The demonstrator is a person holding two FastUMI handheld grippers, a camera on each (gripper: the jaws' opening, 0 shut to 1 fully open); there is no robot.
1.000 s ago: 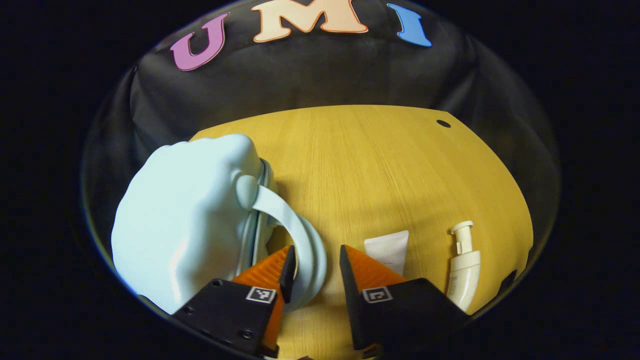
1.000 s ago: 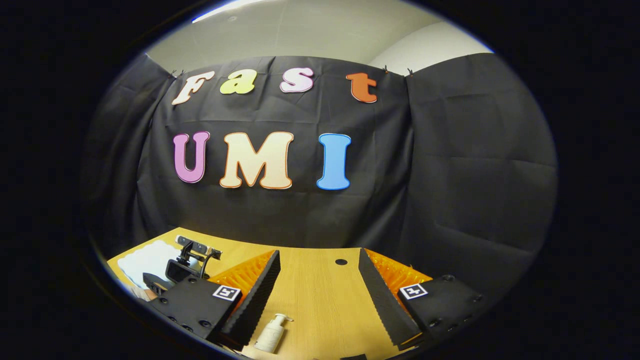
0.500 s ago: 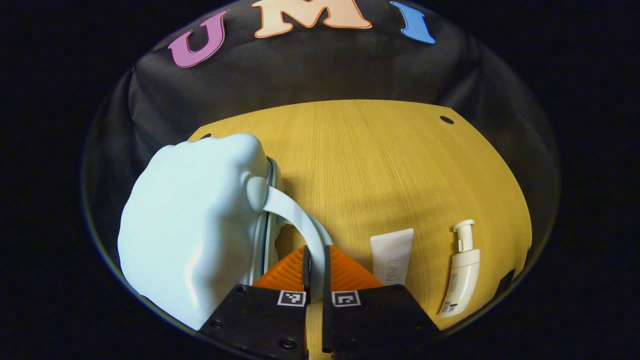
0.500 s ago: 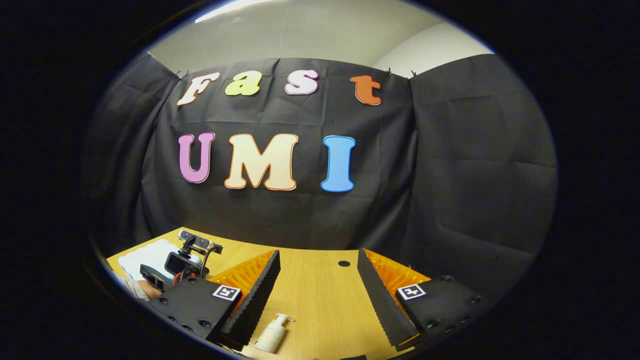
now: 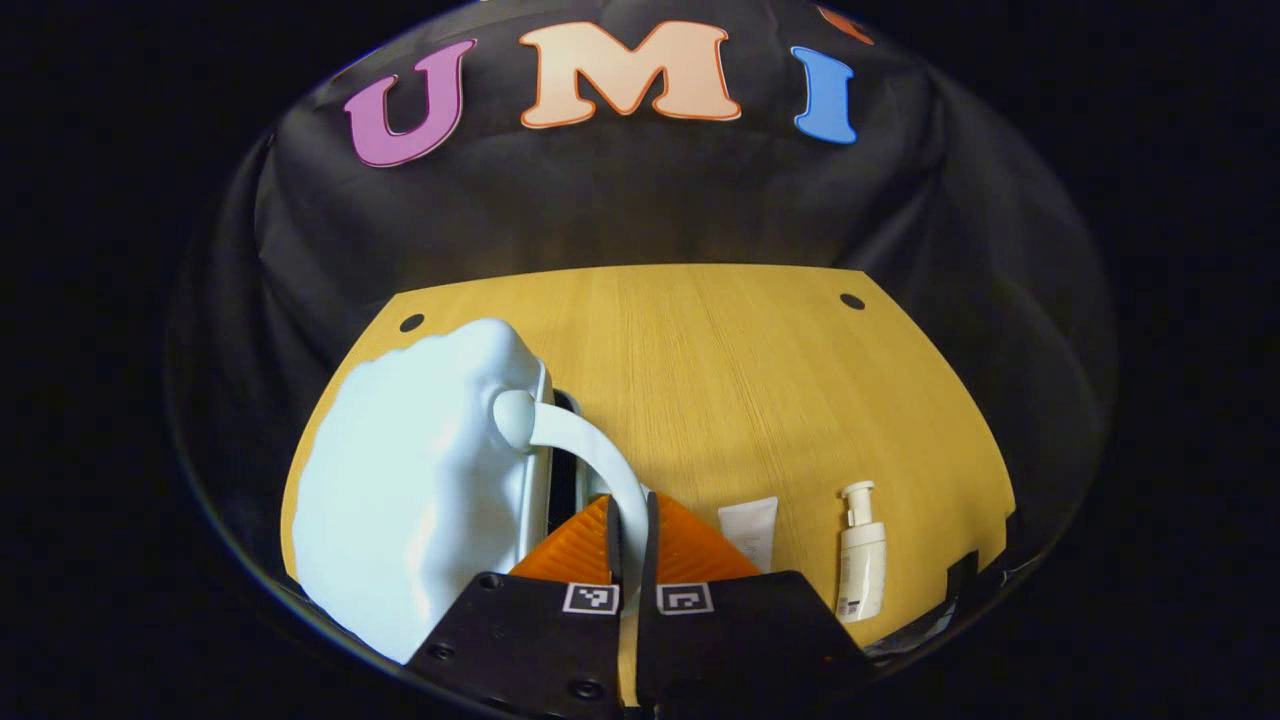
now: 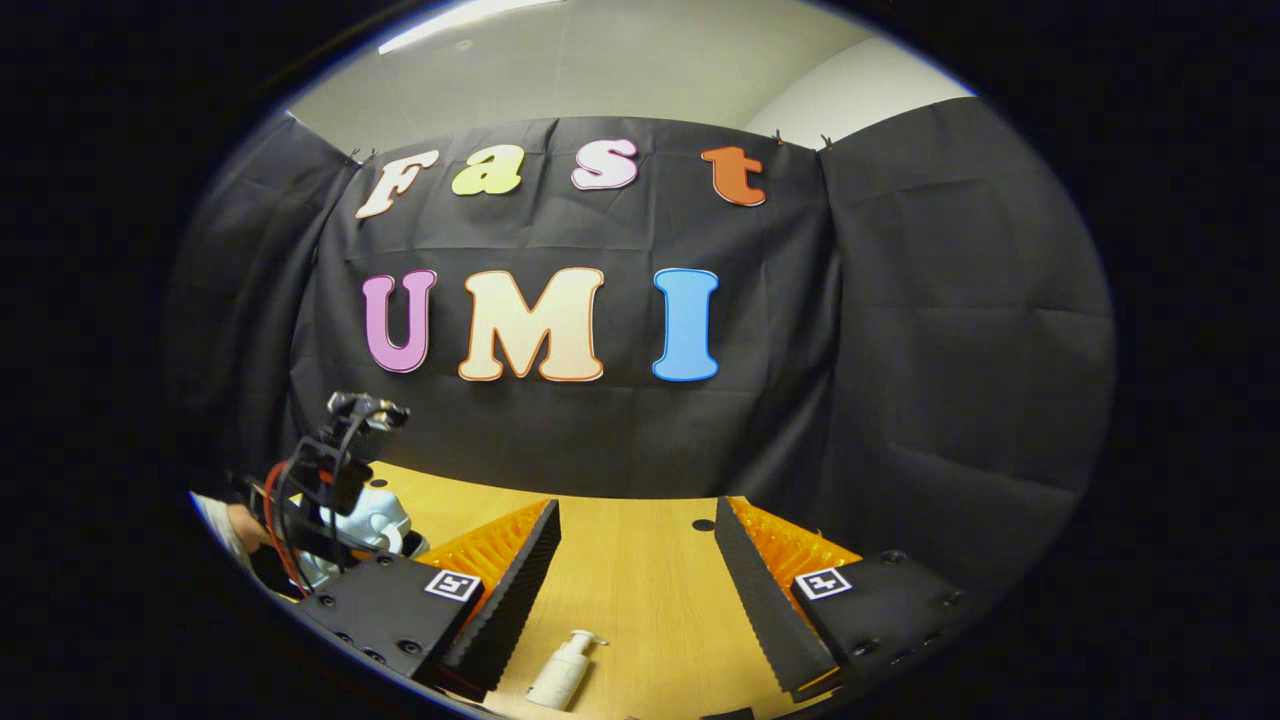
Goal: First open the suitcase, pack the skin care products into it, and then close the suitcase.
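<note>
Pinching the suitcase handle (image 5: 600, 460) in my left gripper (image 5: 628, 520), both fingers pressed on it | pale blue suitcase (image 5: 410, 500) on the table's (image 5: 740, 370) near left, lid cracked | tube (image 5: 750, 528) and pump bottle (image 5: 860, 555) lying near right | my right gripper (image 6: 637, 585) spread wide above the table, holding nothing

Left gripper view: close over the bench (image 5: 720, 380), angled down toward the far wall. Right gripper view: higher, near level, facing the far wall. Shared: the bench (image 6: 640, 590), the pump bottle (image 5: 861, 555) (image 6: 563, 670) and the suitcase (image 5: 420, 490) (image 6: 372, 515).
</note>
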